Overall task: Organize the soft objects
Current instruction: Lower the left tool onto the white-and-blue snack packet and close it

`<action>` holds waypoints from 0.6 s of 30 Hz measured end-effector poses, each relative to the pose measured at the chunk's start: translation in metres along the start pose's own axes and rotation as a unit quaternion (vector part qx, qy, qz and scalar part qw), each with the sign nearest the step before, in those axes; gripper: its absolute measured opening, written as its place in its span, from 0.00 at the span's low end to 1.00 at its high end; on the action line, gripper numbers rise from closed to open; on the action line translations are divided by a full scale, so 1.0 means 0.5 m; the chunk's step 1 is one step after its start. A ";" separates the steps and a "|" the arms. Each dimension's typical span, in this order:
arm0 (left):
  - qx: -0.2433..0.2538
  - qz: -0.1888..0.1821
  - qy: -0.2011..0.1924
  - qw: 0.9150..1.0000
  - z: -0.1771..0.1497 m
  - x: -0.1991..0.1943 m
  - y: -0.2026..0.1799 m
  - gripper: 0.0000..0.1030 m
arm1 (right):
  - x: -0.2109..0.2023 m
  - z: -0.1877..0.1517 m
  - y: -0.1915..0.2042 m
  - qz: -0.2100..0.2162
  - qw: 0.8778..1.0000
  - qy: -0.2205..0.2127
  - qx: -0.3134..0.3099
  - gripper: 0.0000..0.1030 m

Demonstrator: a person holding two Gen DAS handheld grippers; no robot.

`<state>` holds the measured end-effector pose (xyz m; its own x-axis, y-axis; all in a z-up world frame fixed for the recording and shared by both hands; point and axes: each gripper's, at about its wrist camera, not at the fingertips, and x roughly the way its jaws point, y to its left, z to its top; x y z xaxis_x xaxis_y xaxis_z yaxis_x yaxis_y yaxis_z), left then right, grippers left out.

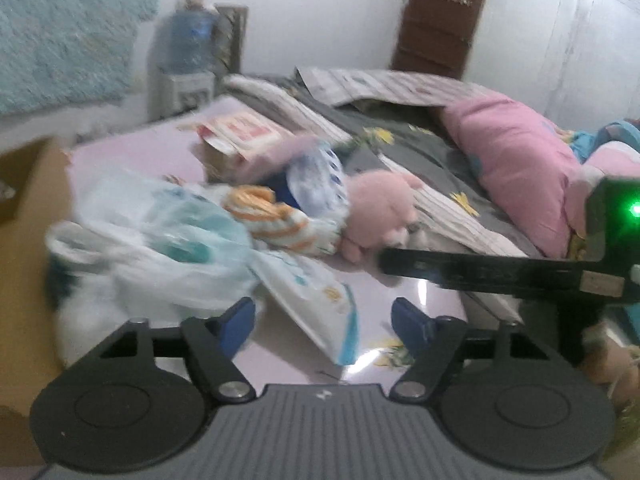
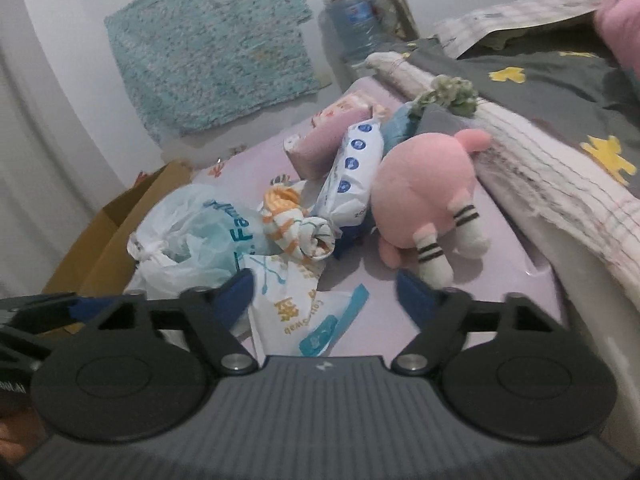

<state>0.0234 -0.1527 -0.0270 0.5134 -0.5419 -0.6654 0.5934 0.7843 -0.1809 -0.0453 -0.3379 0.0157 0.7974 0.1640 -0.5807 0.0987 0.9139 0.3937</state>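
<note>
You hold both the left gripper (image 1: 323,320) and right gripper (image 2: 325,294) part-open, empty, over the cotton-swab packet (image 2: 288,312); likely choosing 1 of the heaped soft items, the pink plush (image 2: 420,200) among them.

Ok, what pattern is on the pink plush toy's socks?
White socks with dark stripes on the pink plush toy; clearest in the right wrist view.

A loose heap blocks the middle of the lilac table (image 2: 516,248): a plastic bag (image 2: 192,236), a rolled striped cloth (image 2: 294,222), a wipes pack (image 2: 352,172) and a pink plush toy (image 2: 420,196). Bare tabletop lies between the toy and the folded blanket (image 2: 532,168) on the right. A cardboard box (image 2: 108,236) closes off the left side.
</note>
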 end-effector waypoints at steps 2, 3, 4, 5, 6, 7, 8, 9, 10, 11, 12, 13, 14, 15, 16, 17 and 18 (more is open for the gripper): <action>-0.007 -0.012 0.015 1.000 -0.001 0.027 -0.004 0.64 | 0.013 0.000 -0.002 0.008 1.000 0.008 -0.001 0.55; -0.010 -0.015 0.025 1.000 0.000 0.044 -0.005 0.63 | 0.018 -0.002 -0.004 0.014 1.000 0.013 0.002 0.49; -0.012 -0.017 0.033 0.999 0.001 0.060 -0.005 0.62 | 0.025 -0.001 -0.009 0.025 0.999 0.019 0.010 0.44; -0.013 -0.016 0.040 0.999 0.000 0.073 -0.007 0.60 | 0.031 -0.001 -0.014 0.036 0.999 0.023 0.018 0.41; -0.014 -0.011 0.049 0.999 -0.002 0.088 -0.006 0.55 | 0.038 0.002 -0.018 0.050 0.998 0.027 0.025 0.35; -0.015 -0.008 0.056 0.998 -0.003 0.099 -0.006 0.53 | 0.045 0.004 -0.019 0.060 0.997 0.031 0.030 0.29; -0.017 -0.008 0.064 0.998 -0.006 0.109 -0.006 0.48 | 0.051 0.006 -0.018 0.067 0.997 0.032 0.031 0.27; -0.021 -0.008 0.073 0.997 -0.007 0.120 -0.003 0.47 | 0.059 0.010 -0.016 0.076 0.996 0.033 0.029 0.25; -0.025 -0.010 0.078 0.997 -0.008 0.127 -0.001 0.47 | 0.068 0.013 -0.013 0.083 0.996 0.034 0.027 0.24; -0.028 -0.010 0.082 0.996 -0.010 0.132 0.001 0.47 | 0.078 0.015 -0.012 0.089 0.995 0.038 0.026 0.23; -0.028 -0.008 0.084 0.996 -0.011 0.137 0.002 0.47 | 0.090 0.015 -0.012 0.093 0.994 0.044 0.025 0.22; -0.027 -0.007 0.085 0.996 -0.012 0.142 0.003 0.47 | 0.106 0.014 -0.013 0.096 0.993 0.056 0.025 0.20; -0.027 -0.006 0.087 0.996 -0.013 0.146 0.004 0.47 | 0.130 0.010 -0.015 0.093 0.992 0.079 0.028 0.18; -0.029 -0.005 0.089 0.996 -0.012 0.150 0.007 0.47 | 0.146 0.005 -0.015 0.087 0.991 0.095 0.029 0.17; -0.031 -0.005 0.091 0.995 -0.011 0.153 0.009 0.47 | 0.161 -0.001 -0.018 0.088 0.990 0.108 0.032 0.17; -0.033 -0.005 0.093 0.995 -0.010 0.156 0.012 0.47 | 0.165 -0.003 -0.020 0.097 0.988 0.111 0.036 0.17; -0.033 -0.003 0.095 0.995 -0.009 0.158 0.014 0.47 | 0.166 -0.002 -0.020 0.098 0.988 0.114 0.036 0.17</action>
<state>0.0652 -0.1888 -0.0841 0.3807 -0.4844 -0.7877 0.5500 0.8034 -0.2283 0.0194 -0.3329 -0.0372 0.6518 0.4223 -0.6300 0.0038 0.8288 0.5595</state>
